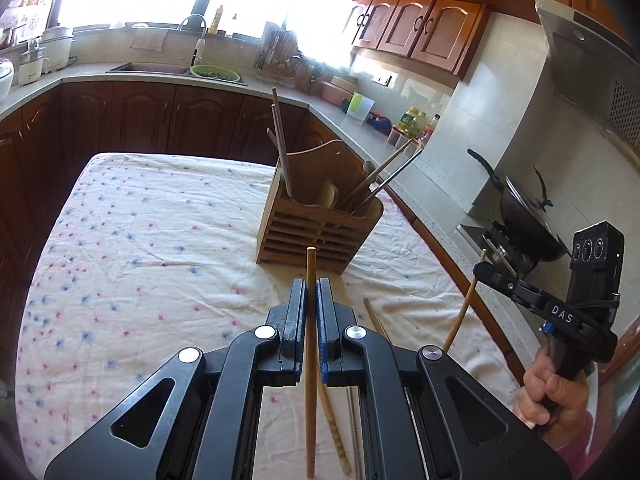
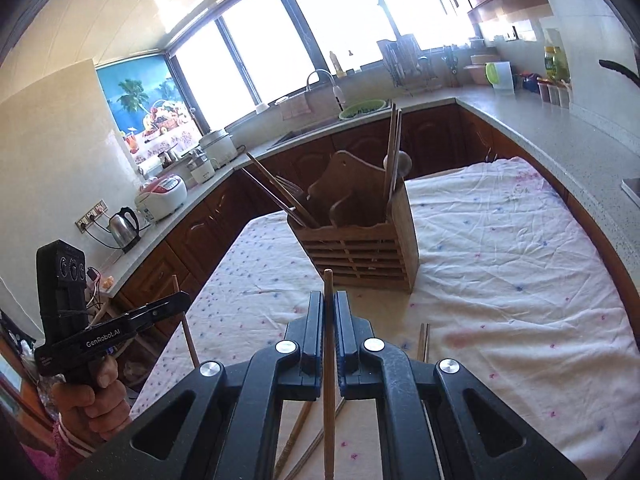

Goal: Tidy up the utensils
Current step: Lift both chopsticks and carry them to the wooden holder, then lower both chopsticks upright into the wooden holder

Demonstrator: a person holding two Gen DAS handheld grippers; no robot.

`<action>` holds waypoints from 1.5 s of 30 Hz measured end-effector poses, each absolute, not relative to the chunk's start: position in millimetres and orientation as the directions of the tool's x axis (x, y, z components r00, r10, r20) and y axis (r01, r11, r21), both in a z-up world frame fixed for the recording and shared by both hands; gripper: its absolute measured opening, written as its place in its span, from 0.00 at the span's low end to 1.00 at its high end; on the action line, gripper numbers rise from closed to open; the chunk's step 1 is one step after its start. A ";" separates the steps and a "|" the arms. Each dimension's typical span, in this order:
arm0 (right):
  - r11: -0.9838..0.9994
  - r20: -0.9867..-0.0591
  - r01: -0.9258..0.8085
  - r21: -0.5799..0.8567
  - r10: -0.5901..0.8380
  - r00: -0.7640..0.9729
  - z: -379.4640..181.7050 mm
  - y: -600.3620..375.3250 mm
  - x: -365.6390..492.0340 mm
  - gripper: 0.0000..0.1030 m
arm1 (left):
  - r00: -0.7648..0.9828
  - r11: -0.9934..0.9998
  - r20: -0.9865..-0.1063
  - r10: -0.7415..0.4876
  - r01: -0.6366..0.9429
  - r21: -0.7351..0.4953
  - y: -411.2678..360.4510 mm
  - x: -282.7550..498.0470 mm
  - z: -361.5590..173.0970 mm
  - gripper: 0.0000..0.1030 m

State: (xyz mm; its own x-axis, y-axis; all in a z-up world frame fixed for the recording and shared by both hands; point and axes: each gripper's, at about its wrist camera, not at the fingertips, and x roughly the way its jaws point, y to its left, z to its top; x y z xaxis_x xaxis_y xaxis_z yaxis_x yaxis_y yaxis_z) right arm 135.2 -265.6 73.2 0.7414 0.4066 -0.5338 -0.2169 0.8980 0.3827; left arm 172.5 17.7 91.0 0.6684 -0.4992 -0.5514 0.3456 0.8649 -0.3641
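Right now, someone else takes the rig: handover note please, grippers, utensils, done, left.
Left gripper: shut on a wooden chopstick, lifted off the cloth.
Right gripper: shut on a second wooden chopstick, also lifted.
Wooden holder stands on the floral tablecloth, already holding chopsticks, a spoon and a fork.
Left: drop both held chopsticks into the holder, then collect the loose chopsticks lying on the cloth below the grippers.

Two wrist views angled down, sharing the utensil holder (image 1: 320, 216).
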 end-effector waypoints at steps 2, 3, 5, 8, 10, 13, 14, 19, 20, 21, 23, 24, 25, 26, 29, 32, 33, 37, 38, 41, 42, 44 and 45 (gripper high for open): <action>0.900 -0.519 -0.220 0.376 0.401 0.755 81.0 -267.0 131.4 0.05 | 0.676 0.864 -0.540 -0.501 0.349 -0.364 18.9 170.0 97.0 0.04; 0.900 -0.512 -0.221 0.376 0.401 0.760 84.0 -268.3 130.5 0.05 | 0.680 0.863 -0.535 -0.502 0.353 -0.362 19.1 169.4 99.7 0.04; 0.900 -0.500 -0.223 0.375 0.399 0.769 88.5 -271.2 129.9 0.05 | 0.689 0.863 -0.523 -0.501 0.356 -0.357 18.3 167.9 104.7 0.04; 0.899 -0.484 -0.227 0.374 0.398 0.779 94.2 -273.0 129.4 0.05 | 0.700 0.863 -0.510 -0.501 0.360 -0.353 18.9 166.5 110.7 0.04; 0.899 -0.476 -0.231 0.372 0.398 0.784 97.7 -274.3 130.2 0.05 | 0.706 0.866 -0.505 -0.496 0.358 -0.350 19.4 166.9 112.4 0.04; 0.899 -0.468 -0.232 0.371 0.396 0.790 100.2 -275.1 131.6 0.05 | 0.713 0.867 -0.500 -0.492 0.353 -0.350 20.6 168.4 113.8 0.04; 0.900 -0.467 -0.231 0.370 0.396 0.791 100.5 -275.2 132.2 0.05 | 0.715 0.868 -0.499 -0.490 0.351 -0.351 21.2 169.1 114.0 0.04; 0.900 -0.465 -0.228 0.371 0.392 0.794 100.3 -275.9 134.5 0.05 | 0.724 0.875 -0.498 -0.477 0.337 -0.348 23.7 171.8 114.4 0.04; 0.900 -0.465 -0.228 0.372 0.393 0.793 100.2 -276.3 135.4 0.05 | 0.726 0.875 -0.497 -0.476 0.335 -0.348 24.0 172.5 114.7 0.04; 0.900 -0.465 -0.227 0.372 0.392 0.794 100.4 -277.0 135.8 0.05 | 0.727 0.876 -0.496 -0.474 0.333 -0.349 24.2 172.9 115.1 0.04; 0.900 -0.462 -0.225 0.373 0.390 0.796 100.7 -277.5 136.9 0.05 | 0.731 0.877 -0.493 -0.471 0.327 -0.353 25.3 174.6 115.4 0.04; 0.900 -0.461 -0.225 0.373 0.391 0.797 101.0 -278.1 137.7 0.05 | 0.732 0.876 -0.491 -0.472 0.326 -0.355 25.8 175.6 115.7 0.04; 0.900 -0.459 -0.225 0.374 0.390 0.798 101.4 -278.4 138.6 0.05 | 0.733 0.876 -0.490 -0.472 0.324 -0.357 25.8 176.5 116.0 0.04; 0.900 -0.456 -0.224 0.374 0.389 0.801 101.7 -278.5 138.6 0.05 | 0.735 0.876 -0.489 -0.470 0.322 -0.359 25.9 177.5 116.4 0.04; 0.901 -0.443 -0.221 0.373 0.382 0.811 104.9 -281.2 141.5 0.05 | 0.746 0.876 -0.476 -0.466 0.313 -0.367 26.3 181.3 120.4 0.04; 0.902 -0.428 -0.221 0.371 0.377 0.821 110.6 -283.0 147.4 0.05 | 0.762 0.875 -0.453 -0.462 0.311 -0.370 26.1 186.3 129.0 0.04; 0.904 -0.421 -0.220 0.367 0.372 0.827 113.0 -283.4 149.4 0.05 | 0.769 0.876 -0.443 -0.460 0.312 -0.368 25.7 188.2 132.9 0.04; 0.912 -0.383 -0.218 0.349 0.351 0.854 125.7 -285.0 159.9 0.05 | 0.803 0.880 -0.393 -0.448 0.318 -0.353 23.8 198.7 153.5 0.04; 0.911 -0.370 -0.218 0.350 0.348 0.861 129.3 -286.5 163.3 0.05 | 0.812 0.880 -0.377 -0.445 0.319 -0.351 23.4 202.2 159.8 0.04; 0.908 -0.326 -0.221 0.357 0.343 0.881 141.6 -289.9 176.7 0.05 | 0.845 0.883 -0.321 -0.429 0.317 -0.345 22.0 213.8 179.7 0.04; 0.908 -0.311 -0.219 0.357 0.336 0.889 146.1 -290.7 181.5 0.05 | 0.857 0.887 -0.302 -0.418 0.313 -0.340 21.0 218.0 186.8 0.04; 0.912 -0.279 -0.209 0.354 0.317 0.906 155.4 -292.4 191.2 0.05 | 0.877 0.889 -0.260 -0.404 0.309 -0.339 19.5 227.0 200.2 0.04; 0.914 -0.262 -0.205 0.351 0.306 0.916 160.4 -293.0 195.7 0.05 | 0.885 0.887 -0.239 -0.400 0.308 -0.343 18.6 232.0 206.1 0.04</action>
State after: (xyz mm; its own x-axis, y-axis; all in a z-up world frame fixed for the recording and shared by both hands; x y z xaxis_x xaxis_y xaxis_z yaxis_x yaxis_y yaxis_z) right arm 195.7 -293.0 160.4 0.9155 0.3057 -0.2615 -0.2047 0.9136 0.3513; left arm 232.0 18.6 206.1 0.8849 -0.3996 -0.2391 0.3079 0.8873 -0.3433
